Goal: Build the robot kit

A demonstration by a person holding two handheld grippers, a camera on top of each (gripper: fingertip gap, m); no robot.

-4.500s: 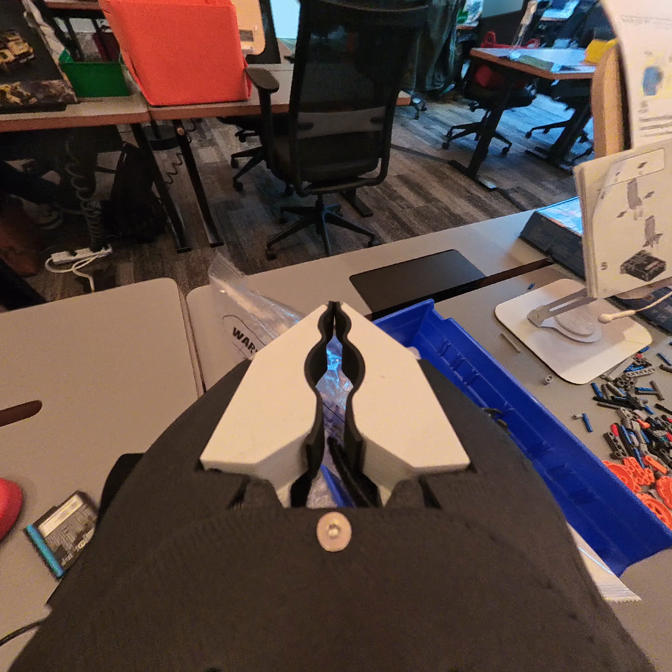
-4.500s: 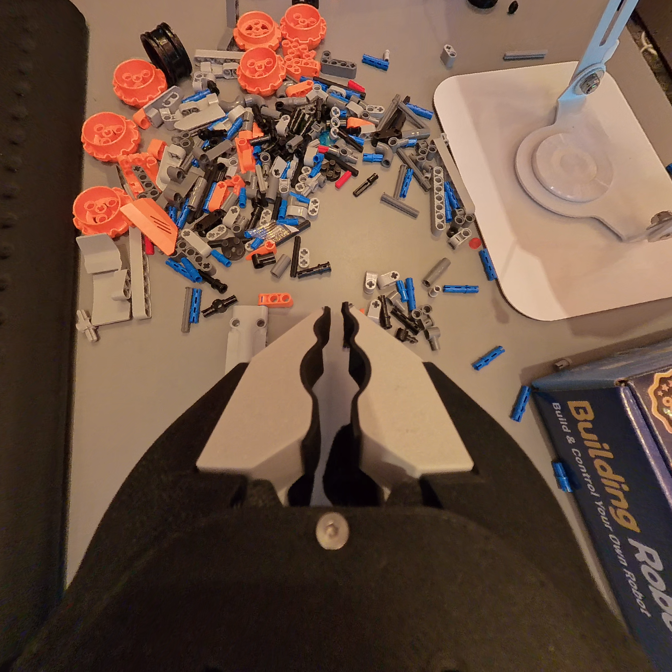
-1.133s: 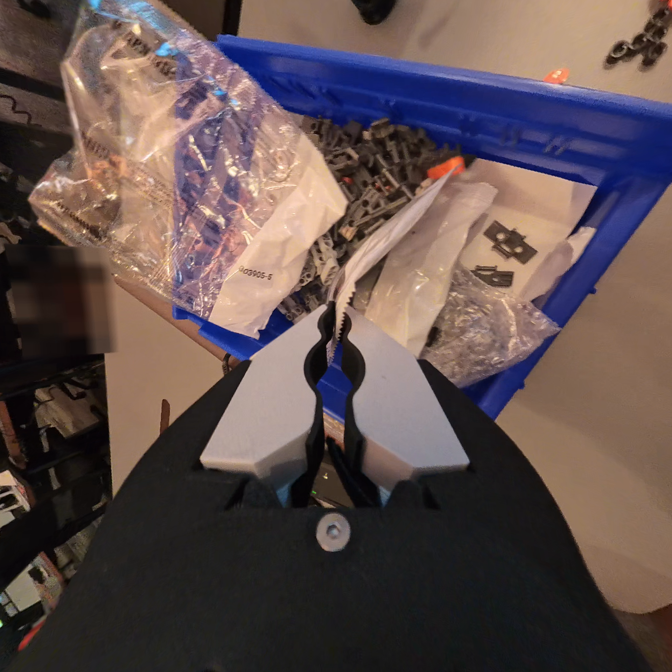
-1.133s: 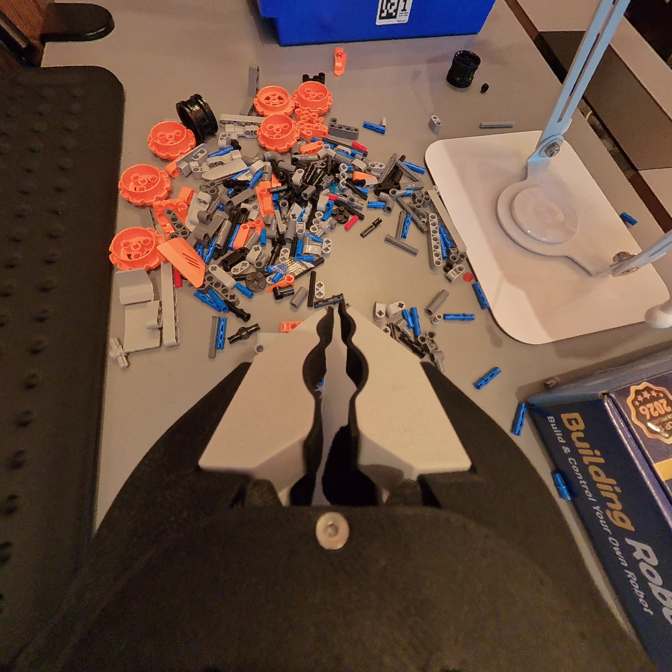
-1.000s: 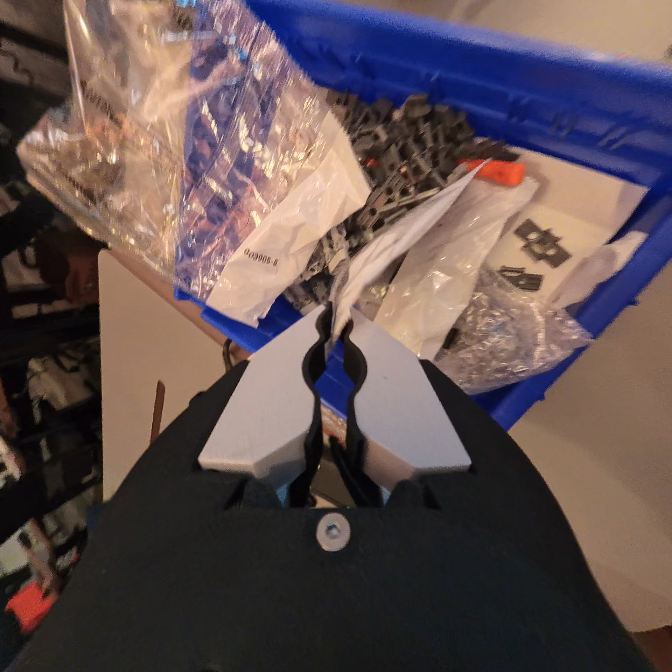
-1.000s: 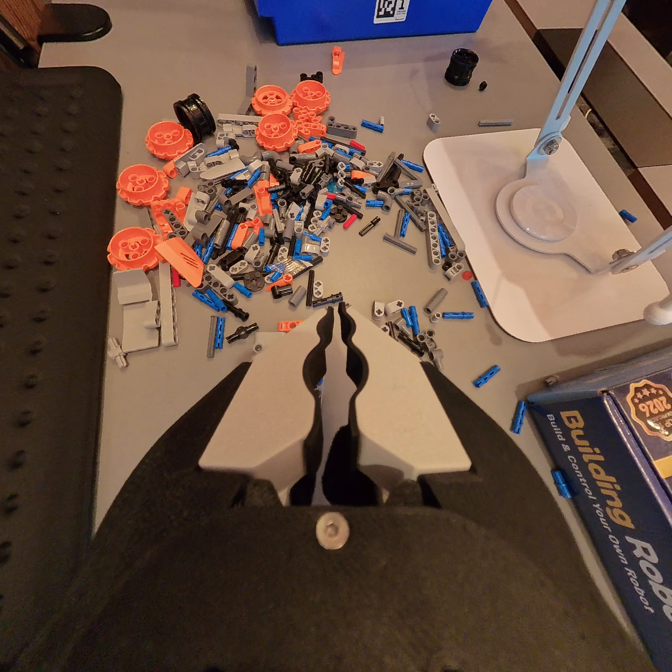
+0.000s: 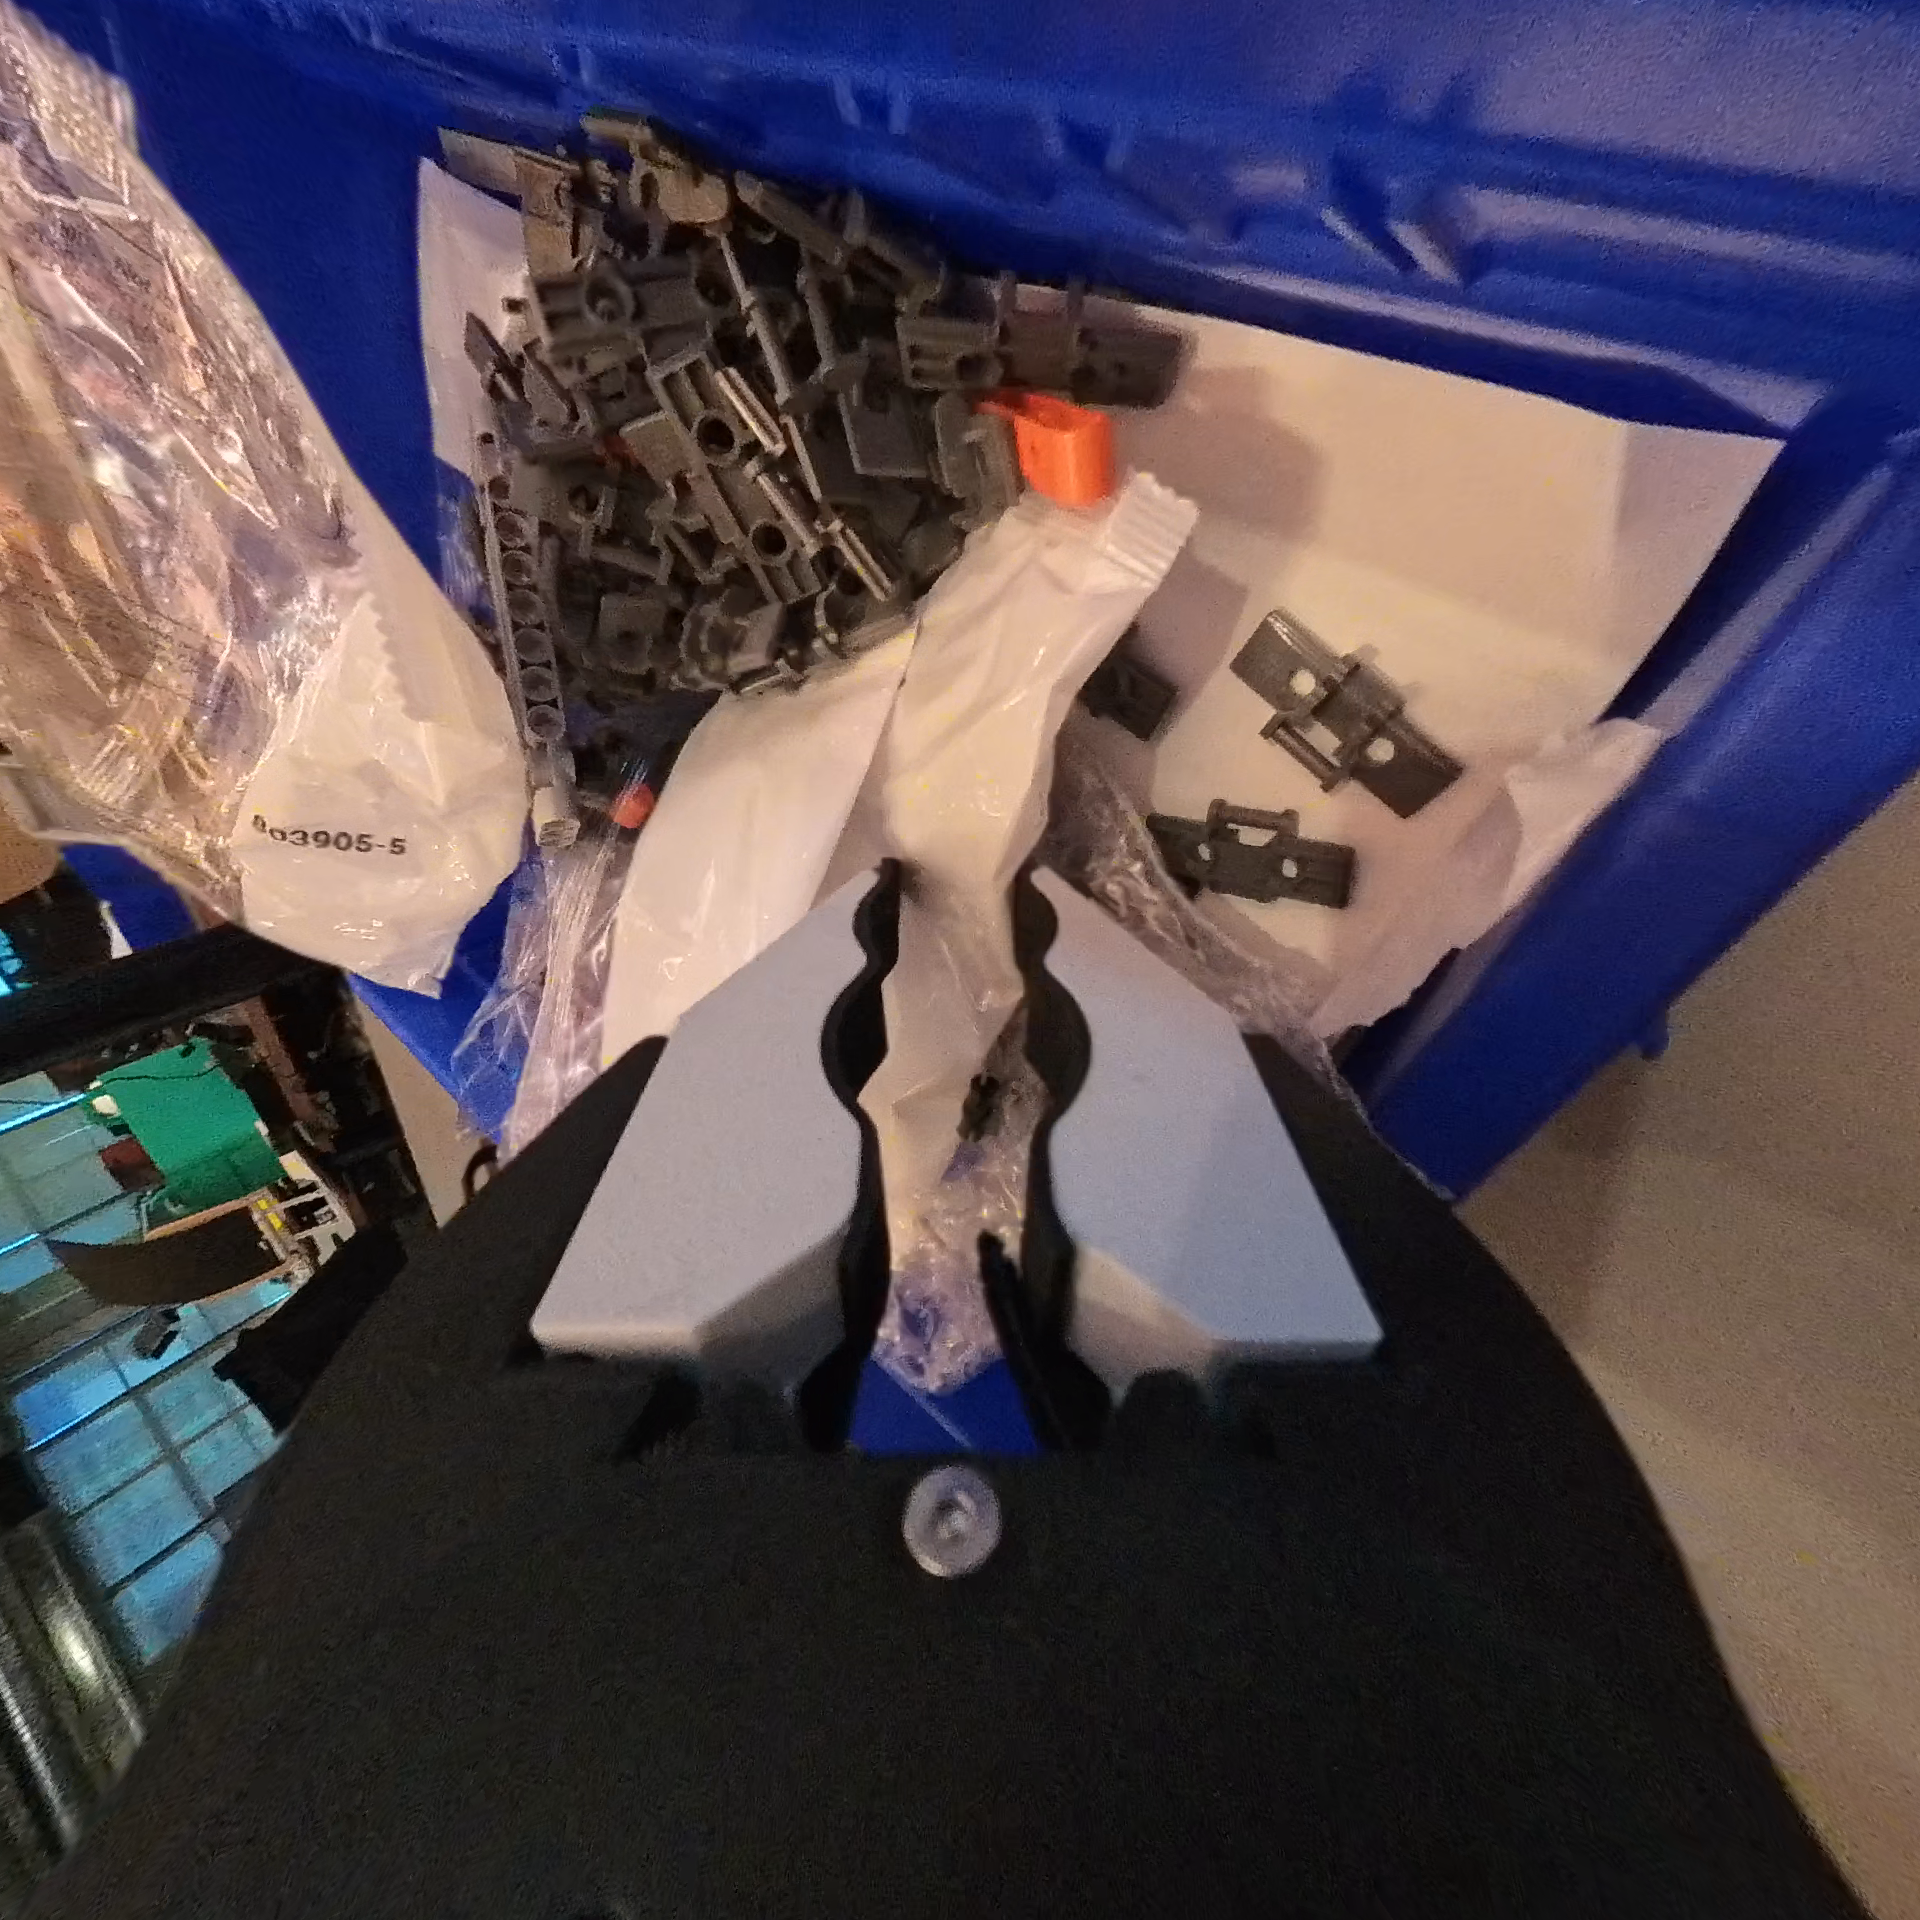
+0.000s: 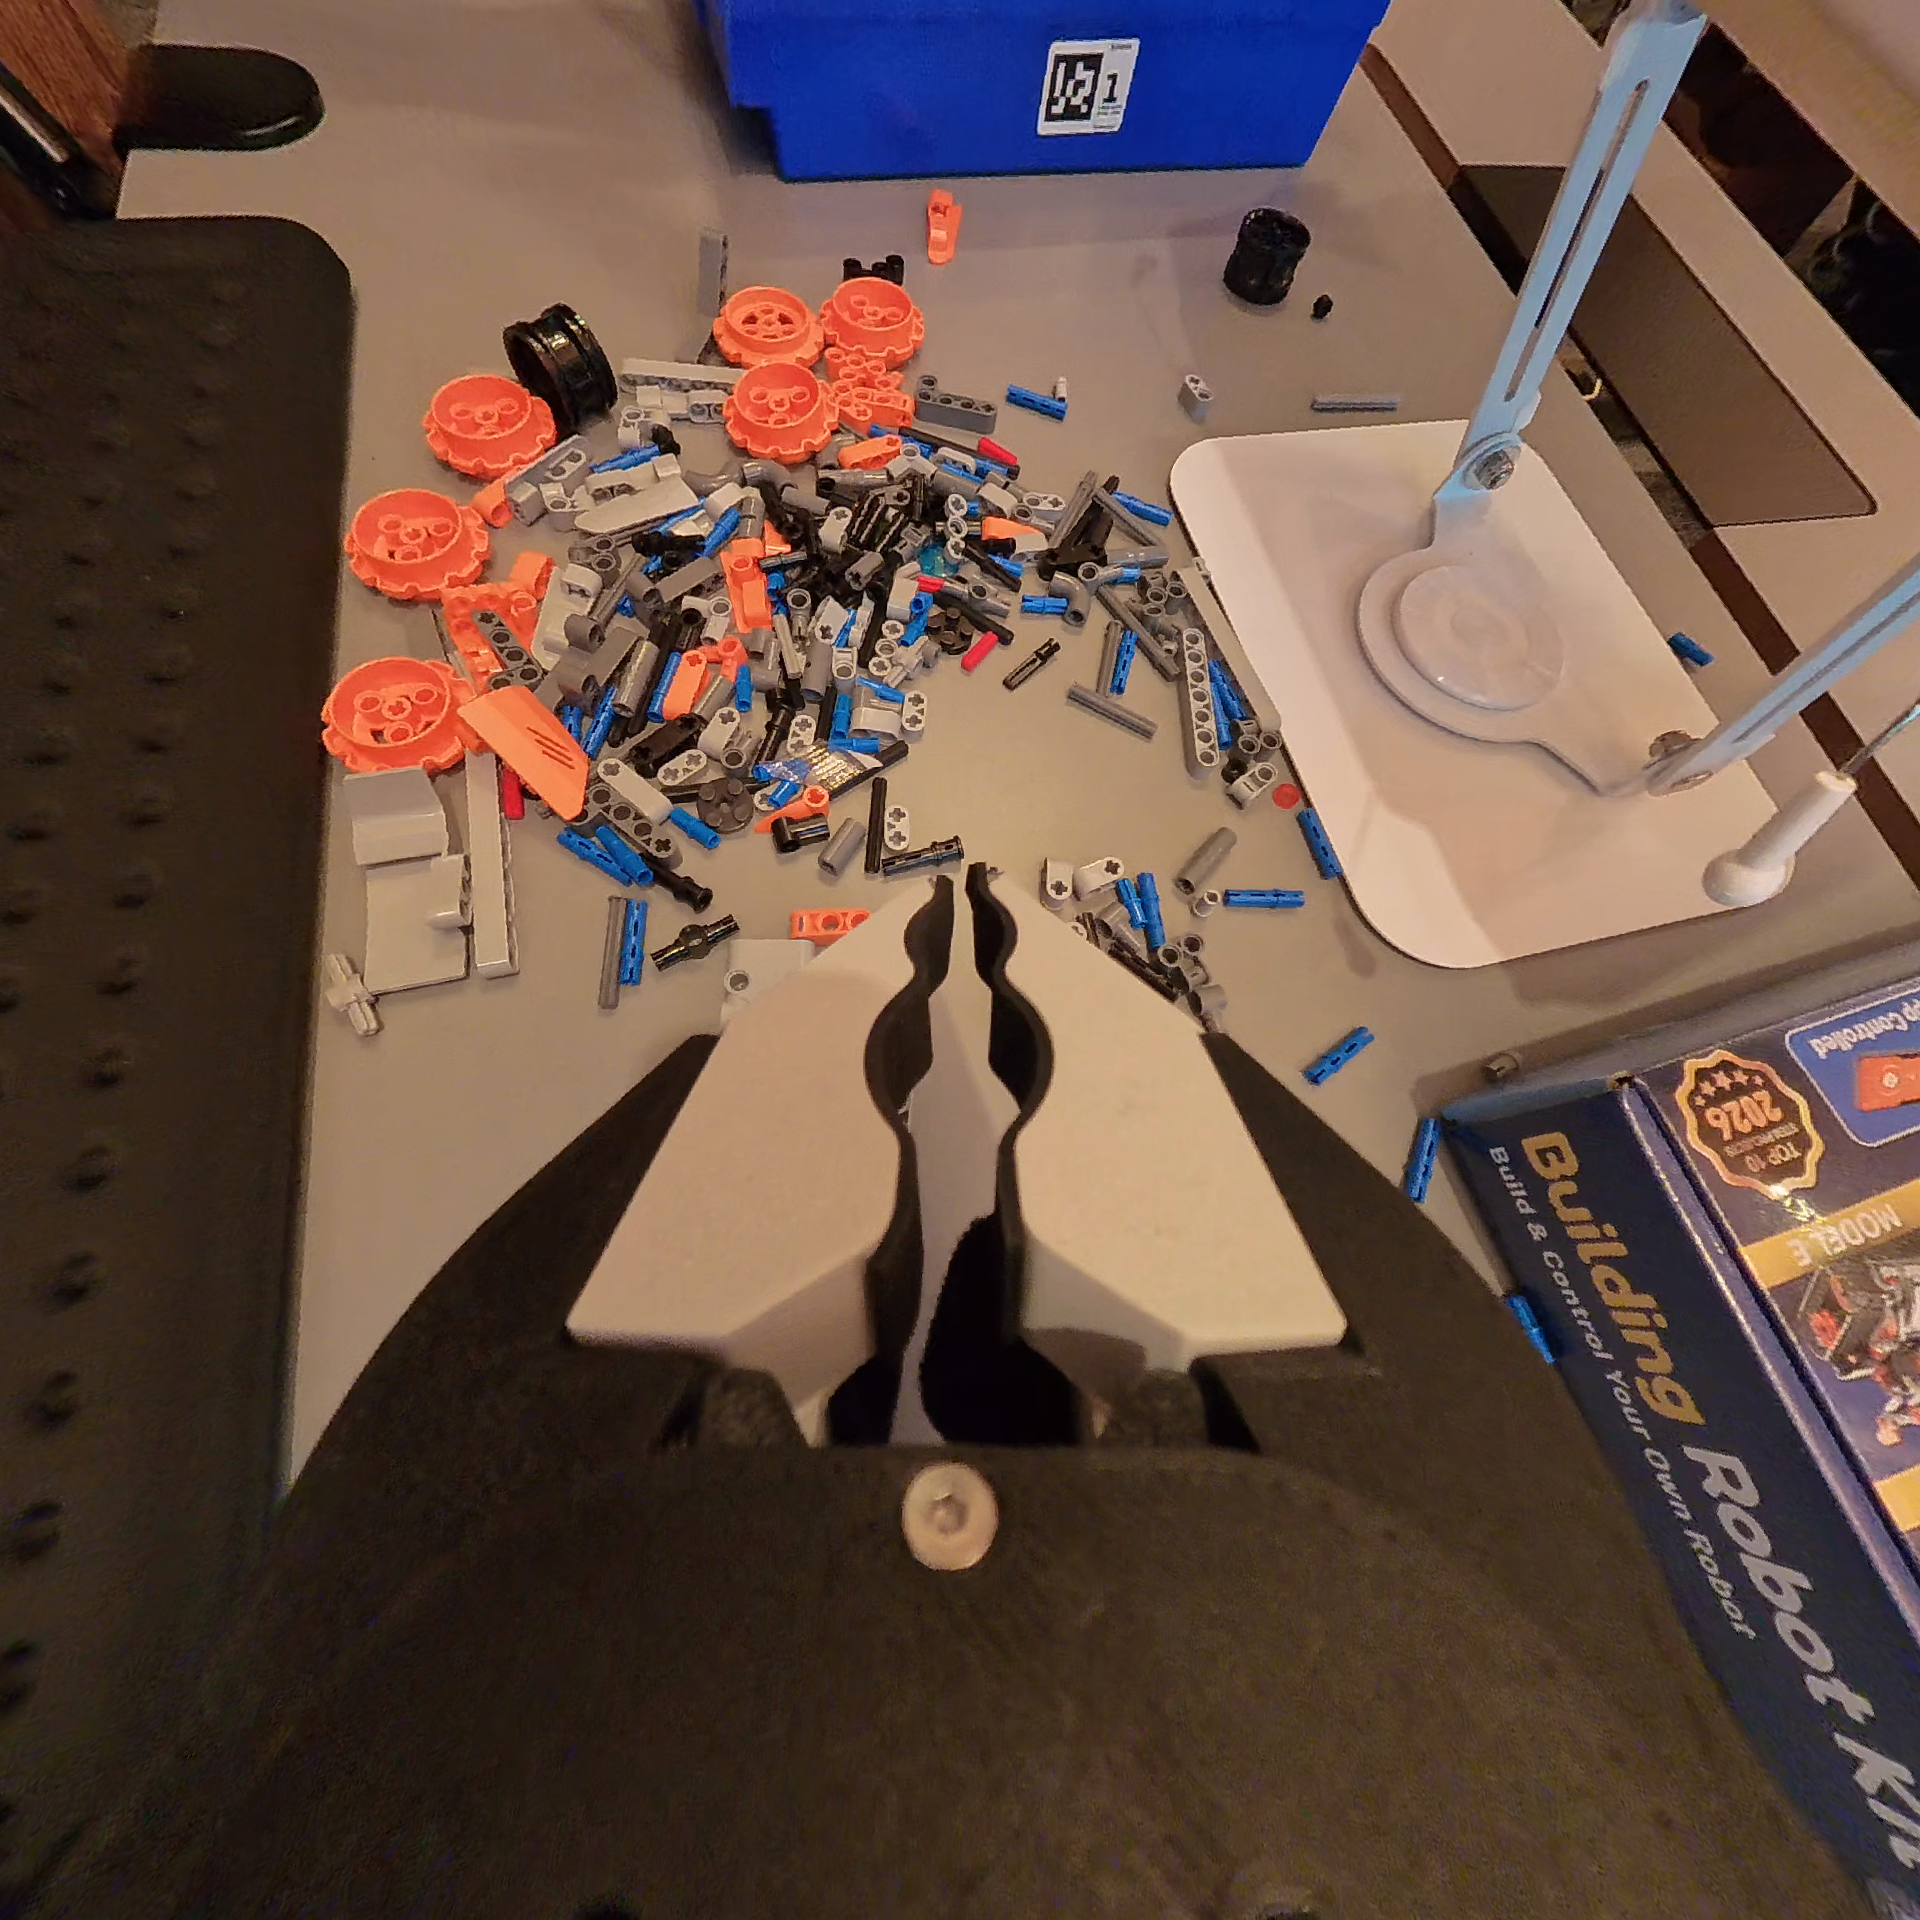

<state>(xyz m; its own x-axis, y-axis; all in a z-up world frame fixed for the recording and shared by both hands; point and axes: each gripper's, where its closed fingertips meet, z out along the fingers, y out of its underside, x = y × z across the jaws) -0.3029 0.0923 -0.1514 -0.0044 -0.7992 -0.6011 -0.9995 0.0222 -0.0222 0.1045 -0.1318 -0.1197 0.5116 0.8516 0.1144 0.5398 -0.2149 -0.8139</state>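
the left gripper [image 7: 956, 883] has its jaws parted, with a crumpled white plastic bag [image 7: 997, 665] lying between the fingers, inside the blue plastic bin [image 7: 1247, 156]. dark grey building pieces [image 7: 727, 447] are heaped in the bin just beyond the bag. the right gripper [image 8: 961, 883] has its jaws almost closed on nothing, above the grey table [image 8: 1018, 790] near a scattered pile of orange, blue, grey and black building pieces [image 8: 779, 603].

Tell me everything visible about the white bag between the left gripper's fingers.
The white plastic bag is opaque, crumpled and looks empty, with a serrated sealed end by an orange piece. It runs between the fingers of the left gripper, which are parted, inside the blue bin, beside a heap of dark grey parts.
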